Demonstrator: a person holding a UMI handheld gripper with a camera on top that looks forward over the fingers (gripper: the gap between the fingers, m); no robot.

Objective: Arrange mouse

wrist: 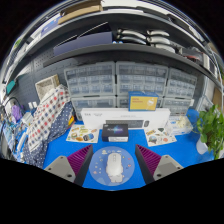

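**What can't be made out from here**

The fingers [114,163] are cut off at the base; only their pink-padded tips show, either side of the mouse [115,164]. Whether the pads touch it is unclear. The drawers [128,84] carry labels too small to read. Print on the boxes [83,132] is unreadable. The plant [211,126] is clipped at the side.

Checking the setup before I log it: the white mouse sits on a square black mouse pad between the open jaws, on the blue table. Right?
Not quite. The gripper view shows the white mouse on a round, pale translucent pad, not a square black one. The rest holds: it lies between the open jaws of the gripper, on the blue table.
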